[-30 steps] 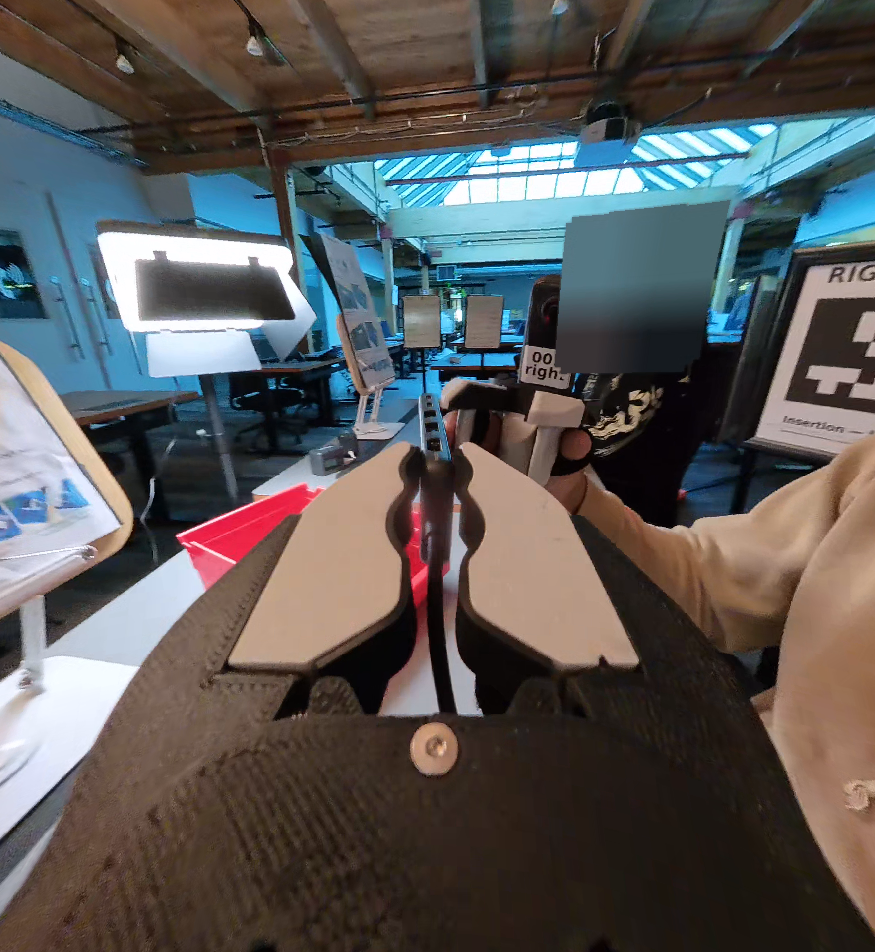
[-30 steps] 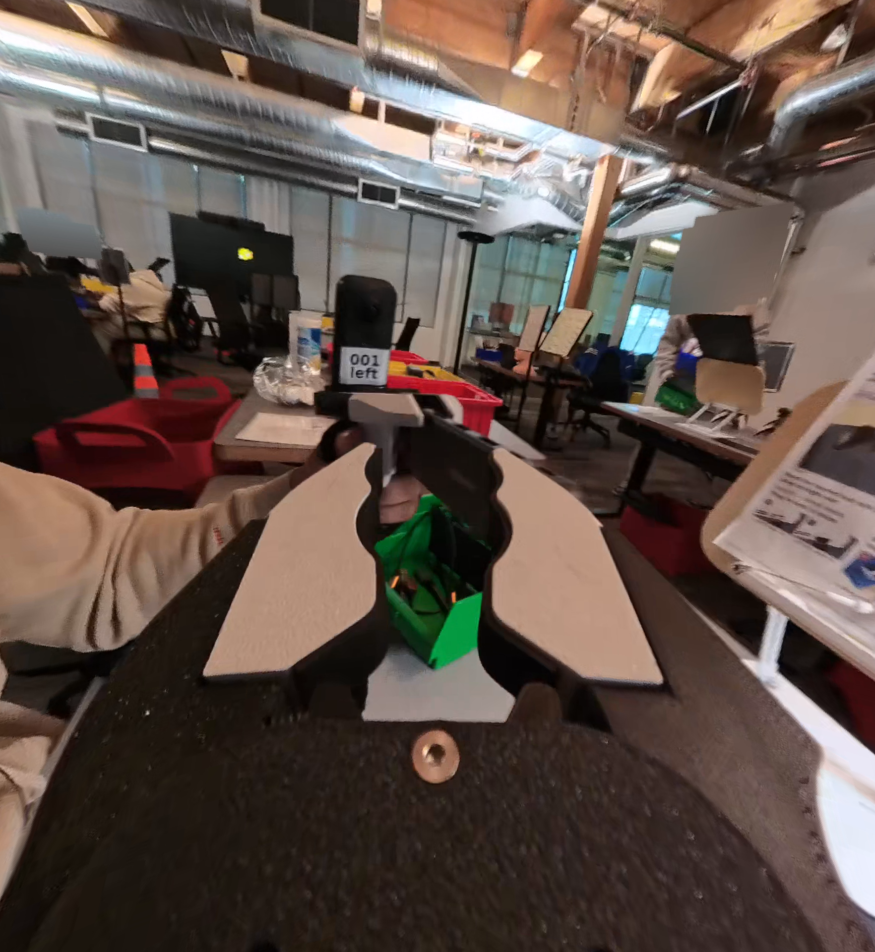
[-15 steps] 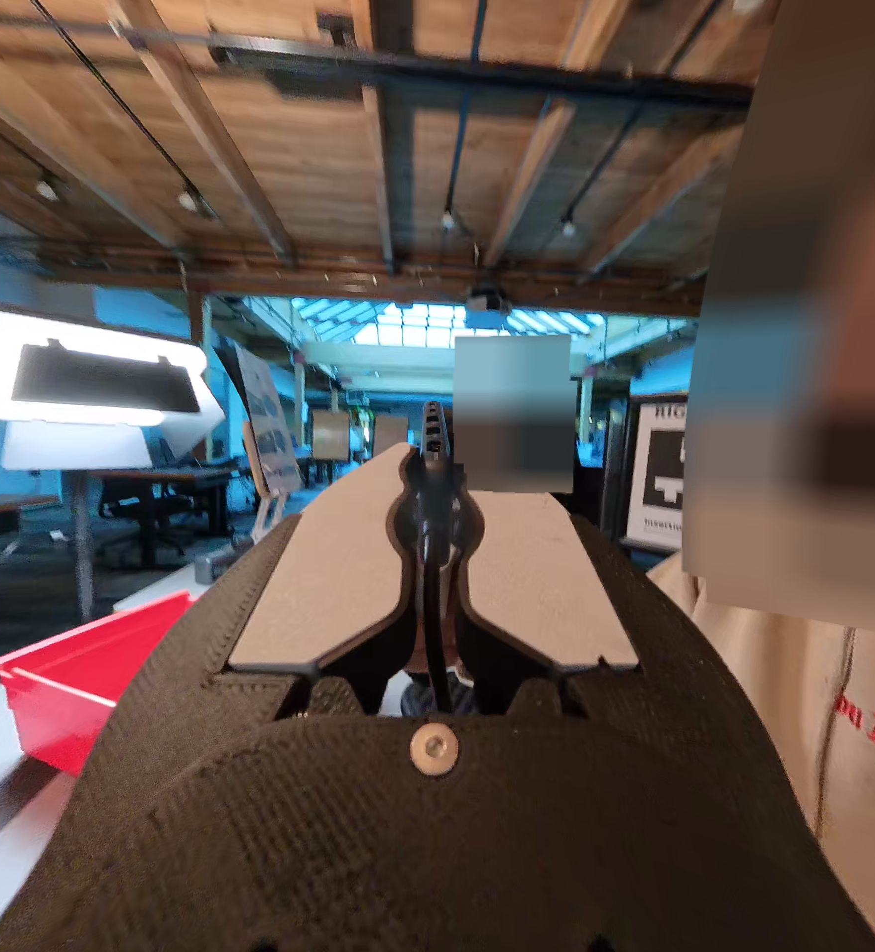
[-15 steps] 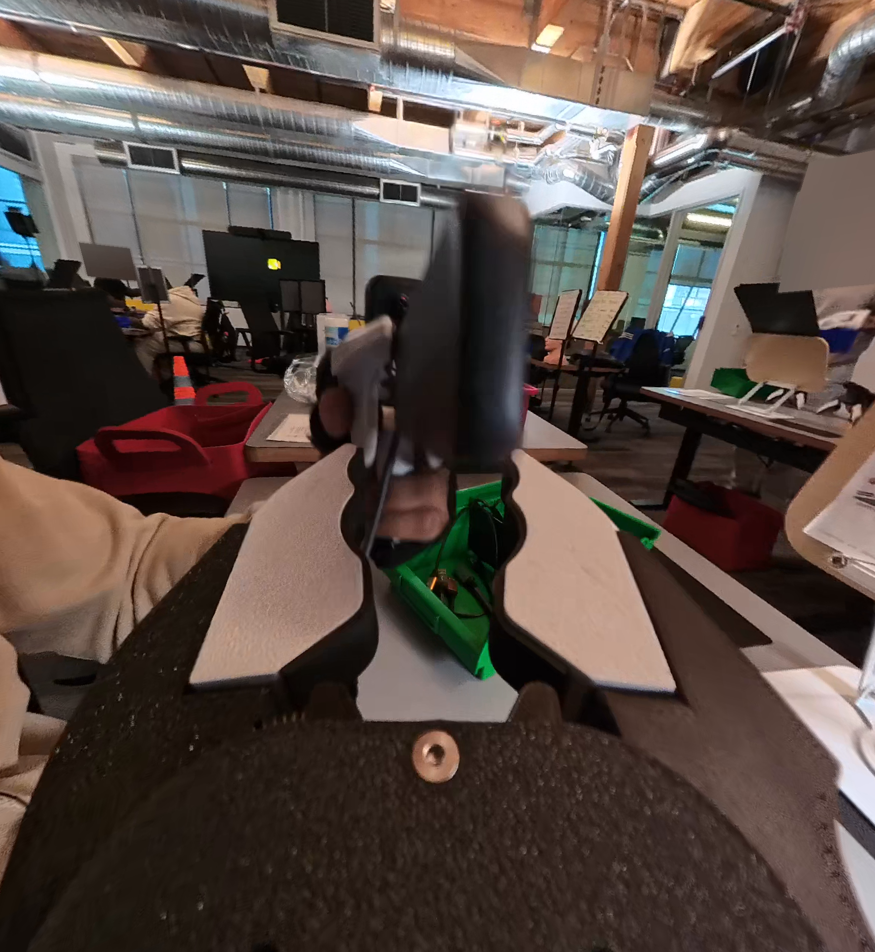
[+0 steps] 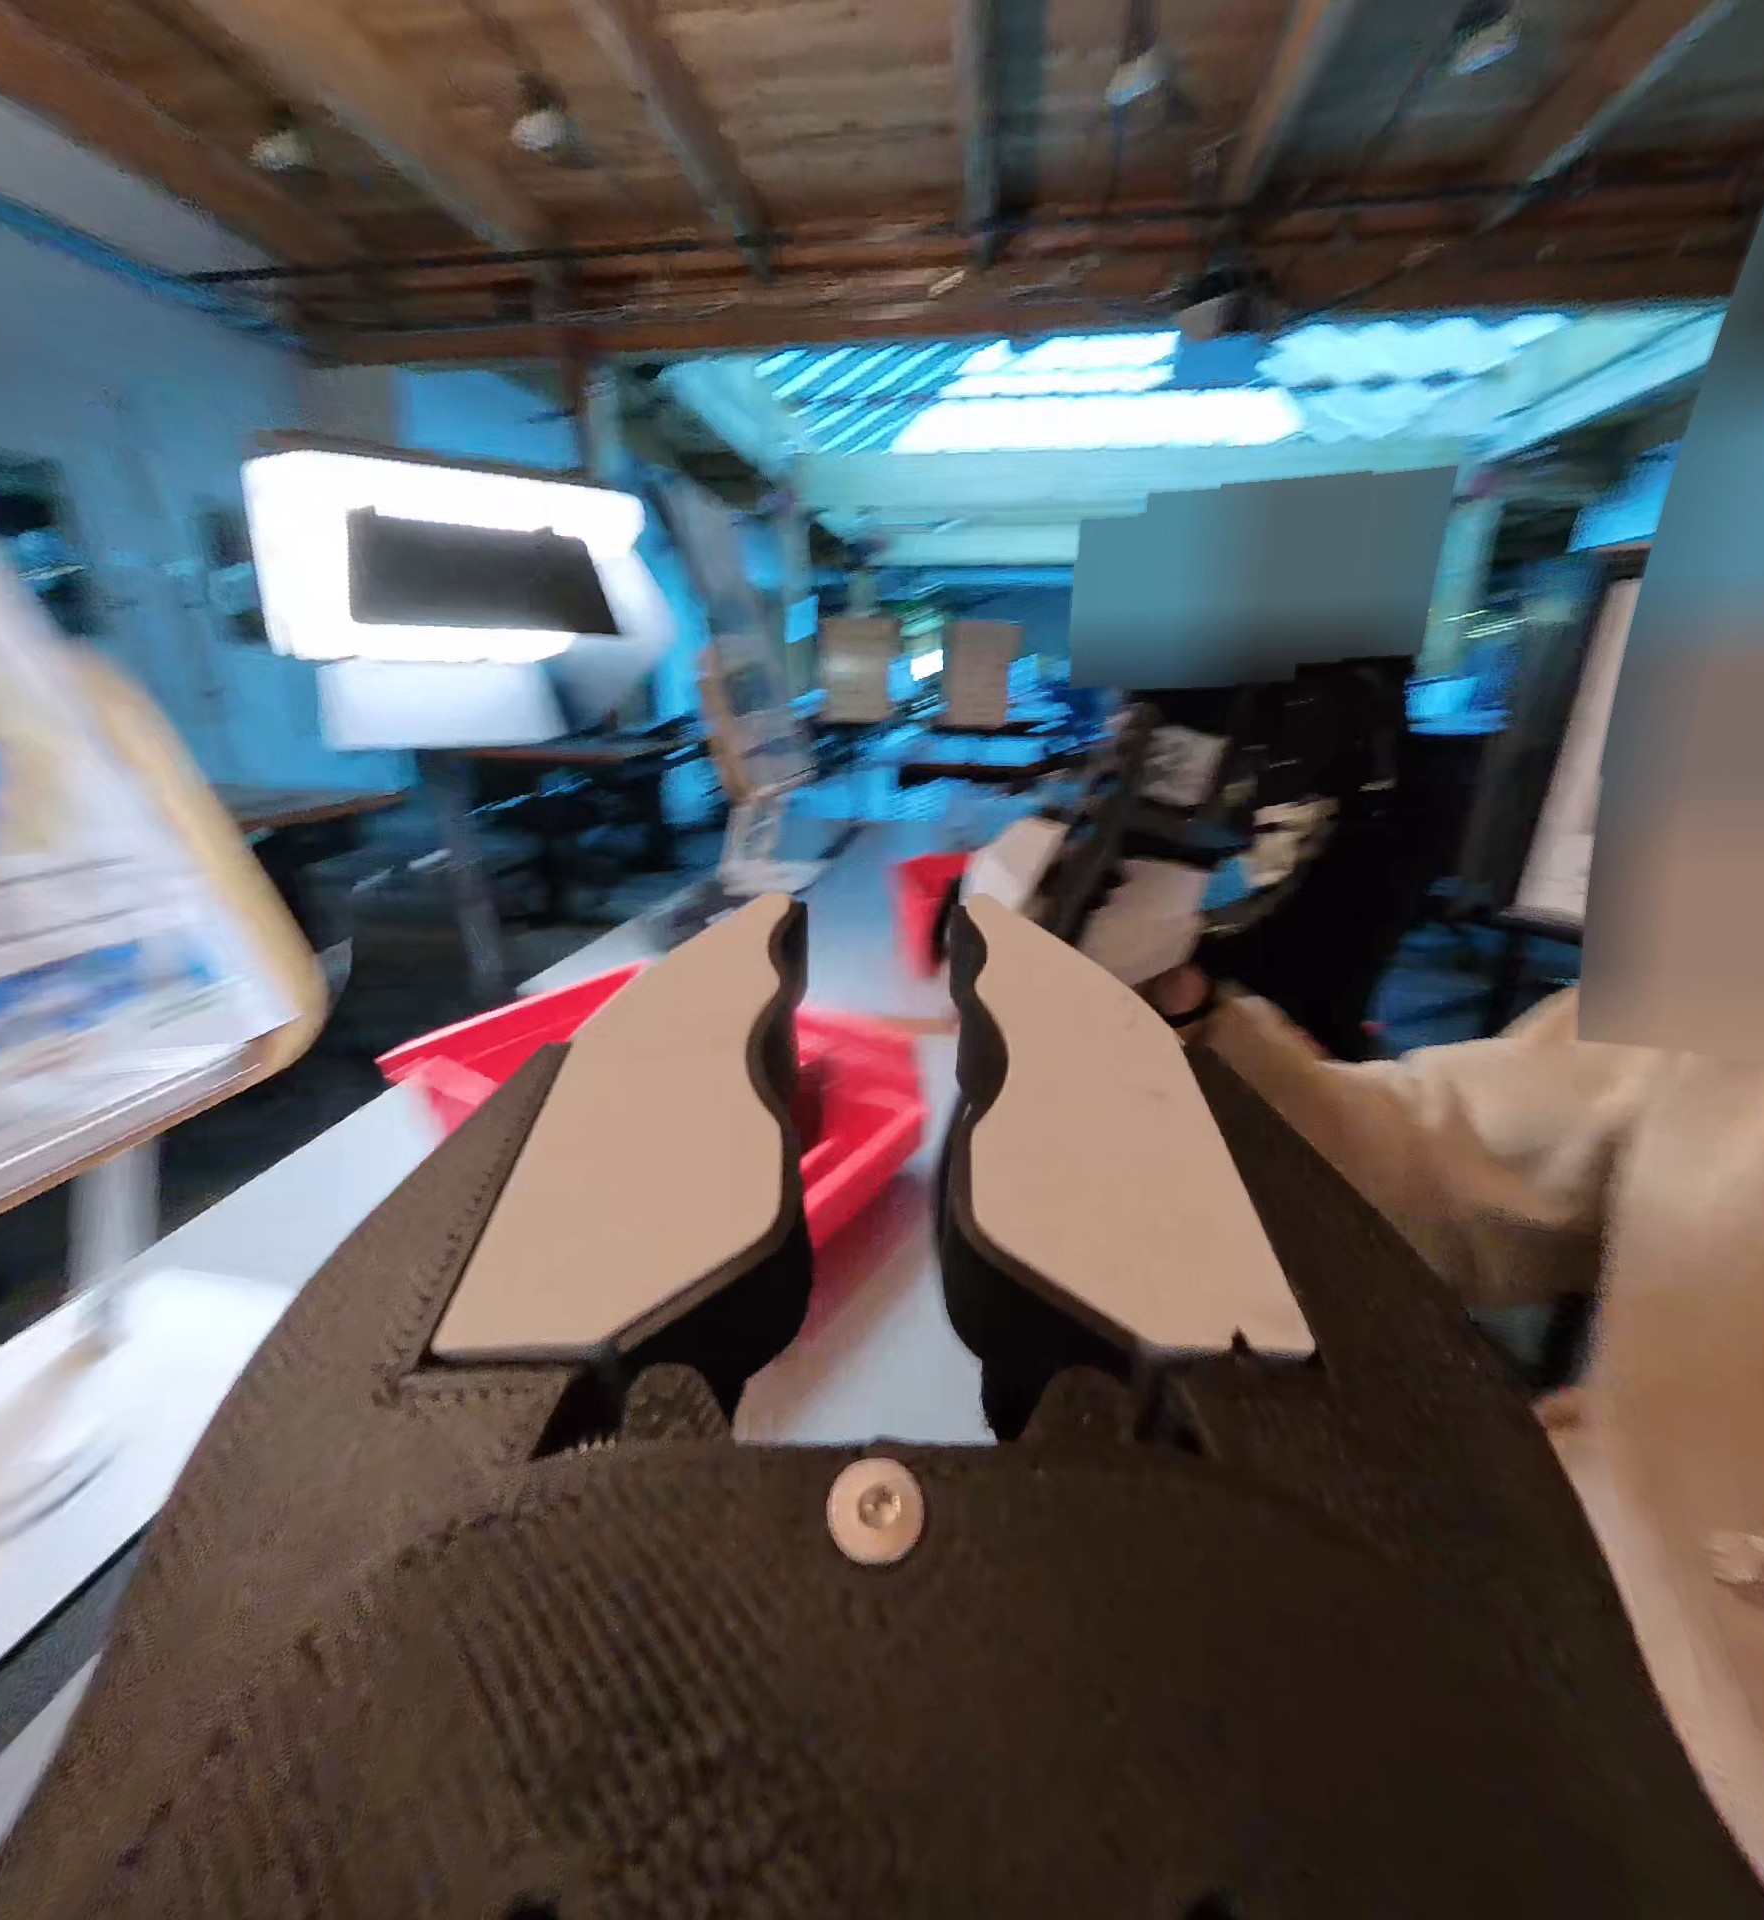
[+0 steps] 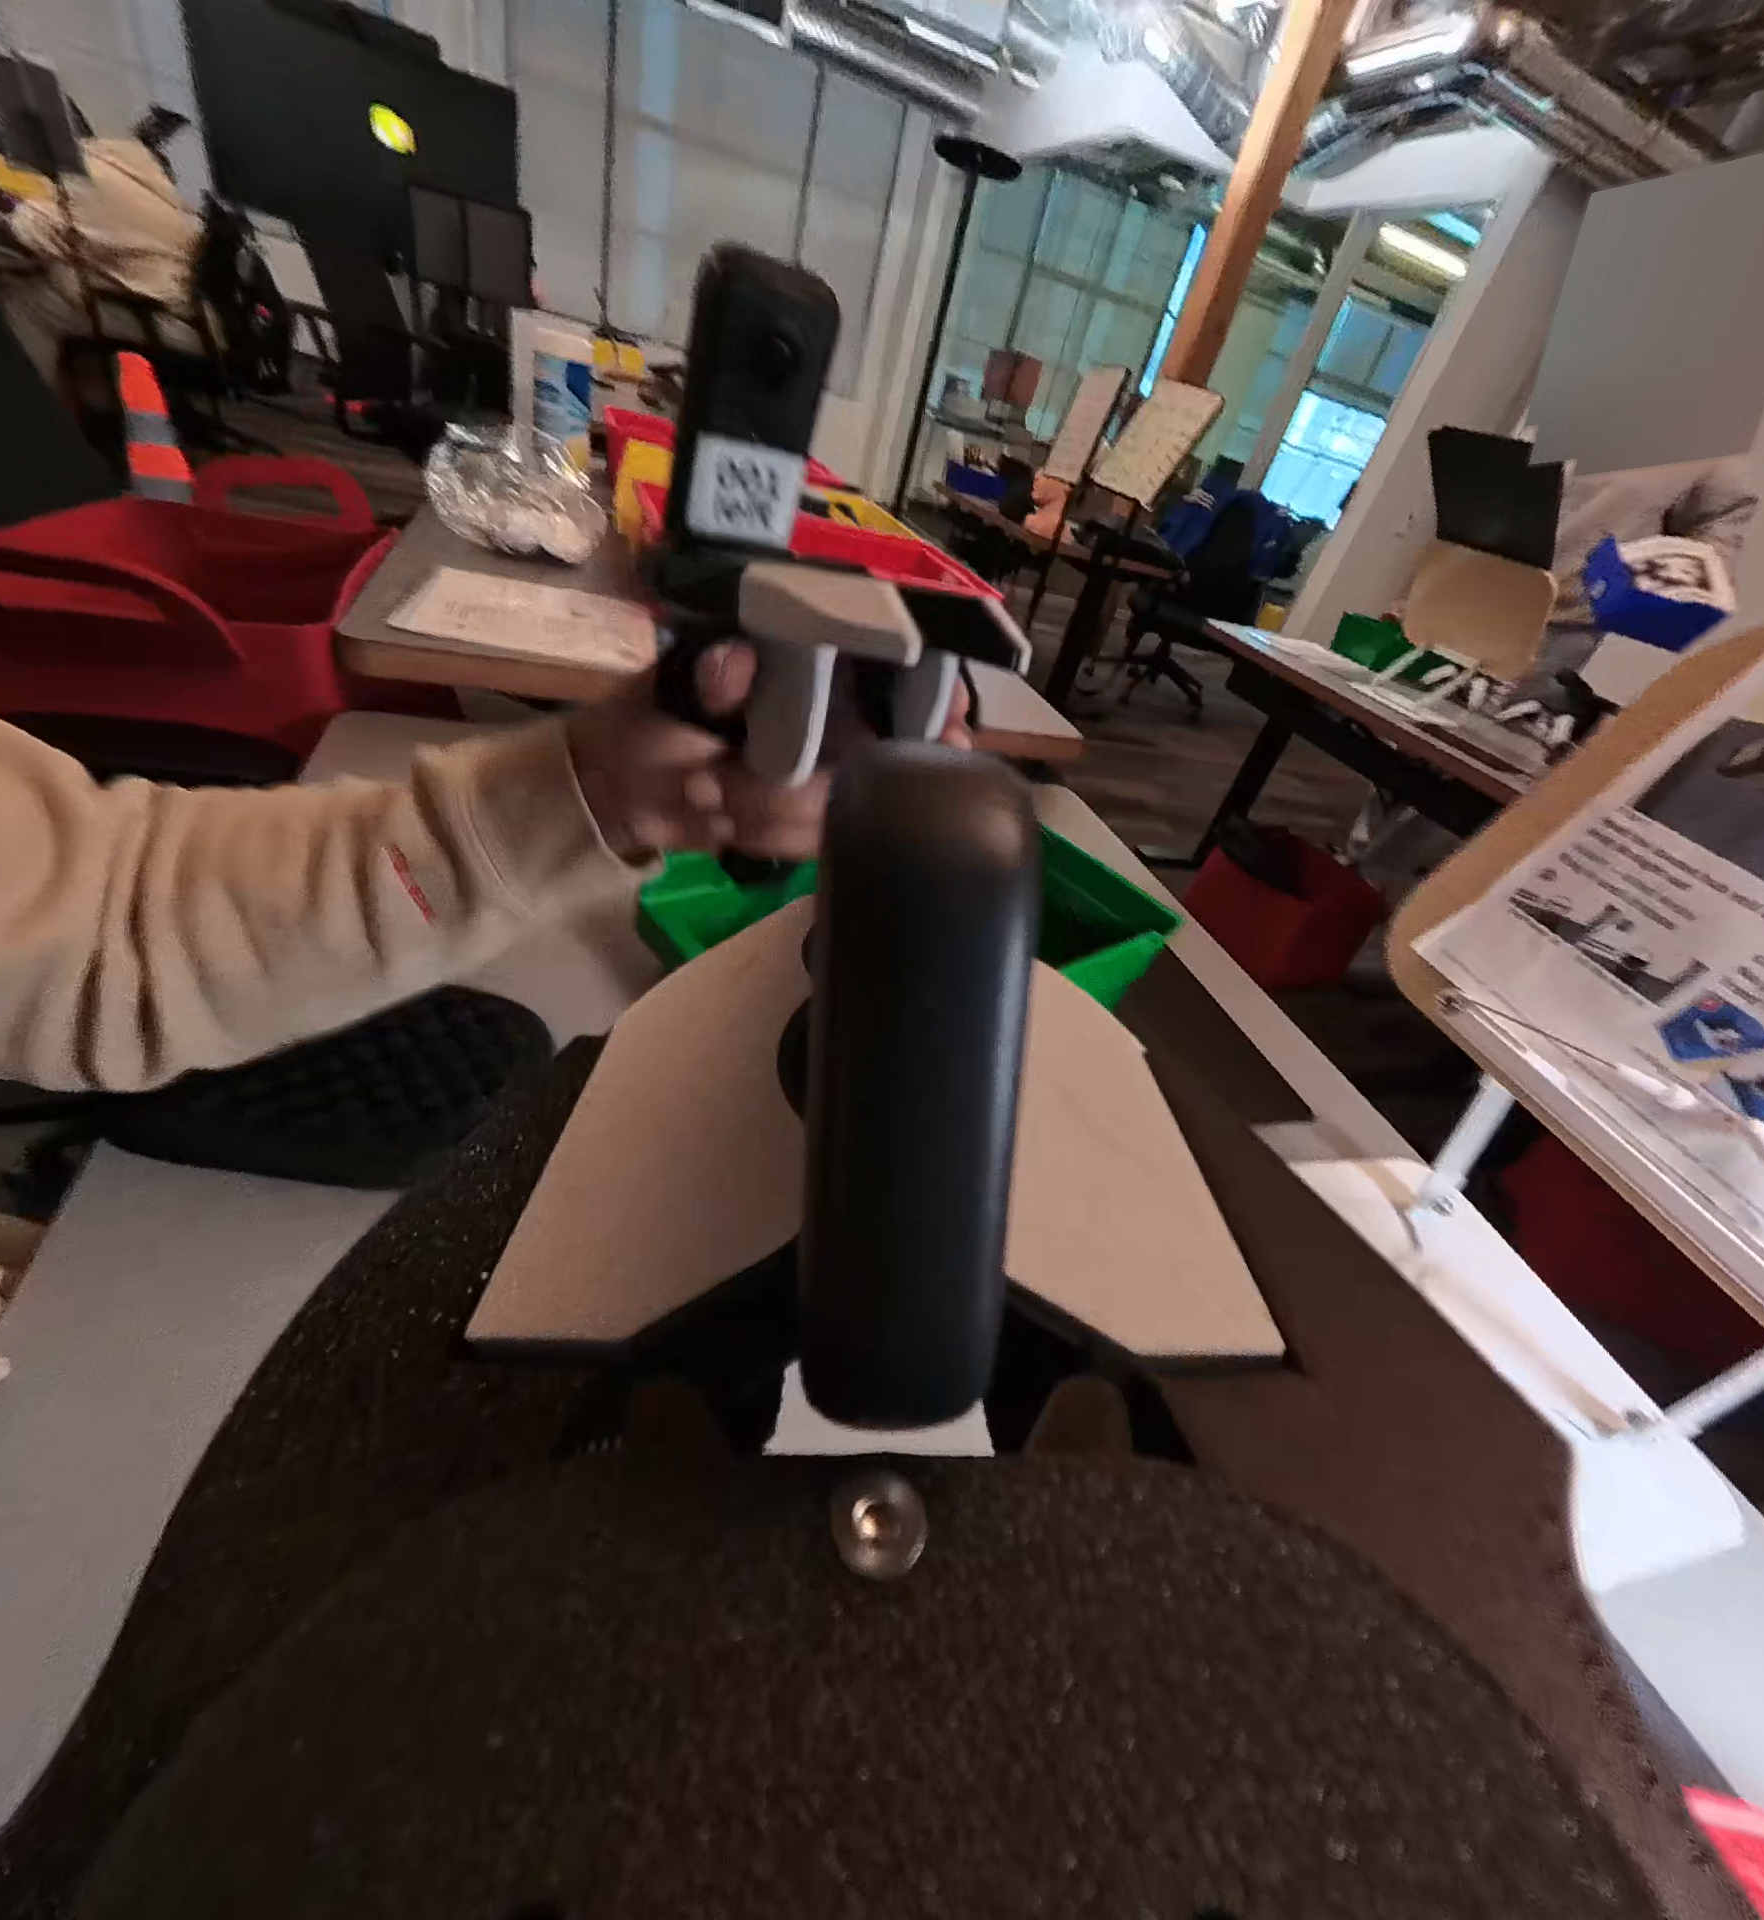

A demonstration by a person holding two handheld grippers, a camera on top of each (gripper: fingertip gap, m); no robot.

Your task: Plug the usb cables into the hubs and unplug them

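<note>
My right gripper (image 6: 919,925) is shut on a long black USB hub (image 6: 909,1060), which stands upright between its fingers and hides the fingertips. My left gripper (image 5: 878,920) is open and empty, with a clear gap between the grey pads (image 5: 649,1143). In the blurred left wrist view the right gripper (image 5: 1096,883) shows farther off at the right, with the dark hub (image 5: 1101,821) in it. In the right wrist view the left gripper (image 6: 909,623) is held in a hand beyond the hub, above a green bin (image 6: 1096,914). I see no USB cable.
A red bin (image 5: 857,1122) sits on the white table (image 5: 234,1226) ahead of the left gripper. A board with printed sheets on a stand (image 6: 1636,987) rises at the table's edge. The person's cream sleeve (image 6: 182,883) reaches across the left of the right wrist view.
The left gripper held the hub before and has opened and let go. The right gripper, open before, has shut on the hub. Both grippers have swung downward.
</note>
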